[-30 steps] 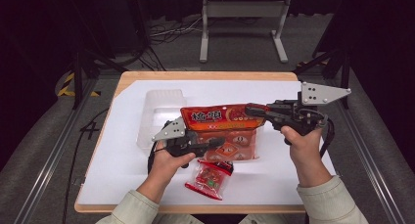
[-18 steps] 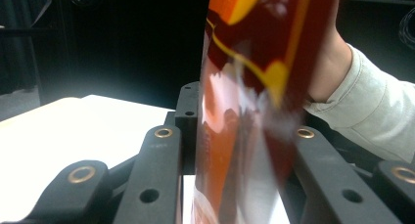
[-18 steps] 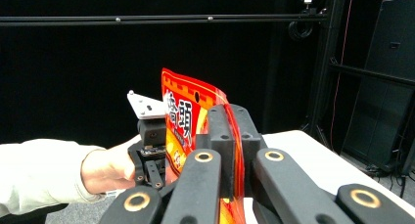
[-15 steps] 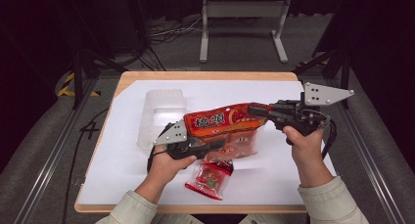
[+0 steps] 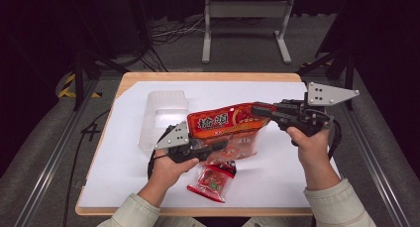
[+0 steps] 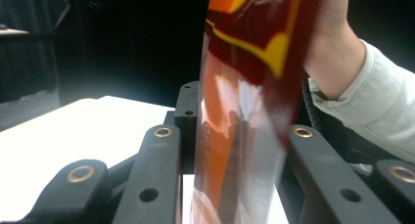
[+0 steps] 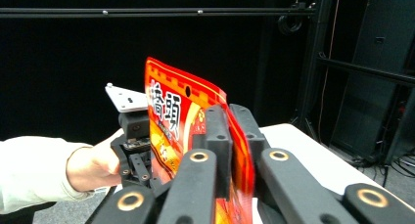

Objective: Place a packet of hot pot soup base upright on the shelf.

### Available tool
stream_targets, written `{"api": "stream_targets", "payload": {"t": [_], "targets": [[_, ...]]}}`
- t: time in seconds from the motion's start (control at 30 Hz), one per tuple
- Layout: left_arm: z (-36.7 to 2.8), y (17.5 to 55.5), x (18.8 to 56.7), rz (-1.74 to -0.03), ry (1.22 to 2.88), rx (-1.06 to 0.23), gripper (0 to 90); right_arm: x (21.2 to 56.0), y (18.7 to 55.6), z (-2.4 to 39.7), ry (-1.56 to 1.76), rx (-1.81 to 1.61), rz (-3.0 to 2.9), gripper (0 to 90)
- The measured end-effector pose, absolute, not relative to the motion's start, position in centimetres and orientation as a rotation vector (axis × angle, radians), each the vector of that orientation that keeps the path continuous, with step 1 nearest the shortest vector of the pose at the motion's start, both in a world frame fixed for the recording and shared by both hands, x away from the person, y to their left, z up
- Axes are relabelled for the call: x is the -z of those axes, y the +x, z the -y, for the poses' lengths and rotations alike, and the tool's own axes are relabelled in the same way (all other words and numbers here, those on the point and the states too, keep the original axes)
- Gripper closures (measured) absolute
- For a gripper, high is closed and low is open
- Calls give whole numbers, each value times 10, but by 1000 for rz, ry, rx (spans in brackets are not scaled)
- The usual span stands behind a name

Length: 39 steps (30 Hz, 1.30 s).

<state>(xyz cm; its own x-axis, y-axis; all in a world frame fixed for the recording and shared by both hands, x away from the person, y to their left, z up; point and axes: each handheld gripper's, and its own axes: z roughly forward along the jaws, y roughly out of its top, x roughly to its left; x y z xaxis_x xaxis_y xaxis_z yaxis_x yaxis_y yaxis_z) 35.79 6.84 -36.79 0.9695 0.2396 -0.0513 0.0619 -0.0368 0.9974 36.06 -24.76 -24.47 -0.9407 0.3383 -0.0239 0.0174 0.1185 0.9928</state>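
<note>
Tray (image 5: 163,115) at left, idle. Left gripper (image 5: 218,146) pinches bag (image 5: 229,124) at lower edge. Bag held upright above table (image 5: 124,177), between 2 grippers: light, soft, crinkly film, likely slippery; grip flat seams, not filled middle. Right gripper (image 5: 258,109) pinches top corner, jaws just easing. Small packet (image 5: 212,181) lies below.

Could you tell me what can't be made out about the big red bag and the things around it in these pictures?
- Big red bag: high view, its lower clear part sits behind the left gripper; contents unreadable.
- Same bag in the left gripper view: blurred, print illegible, cut off by the top edge.
- Small red packet: high view, label too small to read.
- Clear plastic tray: whether anything lies inside cannot be told.
- Right gripper: its pads hide the bag's edge.
</note>
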Motion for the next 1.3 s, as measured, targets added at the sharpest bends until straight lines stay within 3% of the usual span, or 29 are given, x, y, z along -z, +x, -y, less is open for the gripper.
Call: {"api": "stream_targets", "payload": {"t": [0.3, 0.53, 1.3], "targets": [[-69, 361, 363, -245, 1607, -138, 713, 246, 362, 260, 463, -1855, -2109, 610], [-76, 369, 354, -260, 1601, -142, 713, 252, 365, 278, 548, -1805, -2104, 535], [-92, 403, 319, -338, 1567, -168, 712, 305, 378, 319, 840, -1651, -2140, 496]]}}
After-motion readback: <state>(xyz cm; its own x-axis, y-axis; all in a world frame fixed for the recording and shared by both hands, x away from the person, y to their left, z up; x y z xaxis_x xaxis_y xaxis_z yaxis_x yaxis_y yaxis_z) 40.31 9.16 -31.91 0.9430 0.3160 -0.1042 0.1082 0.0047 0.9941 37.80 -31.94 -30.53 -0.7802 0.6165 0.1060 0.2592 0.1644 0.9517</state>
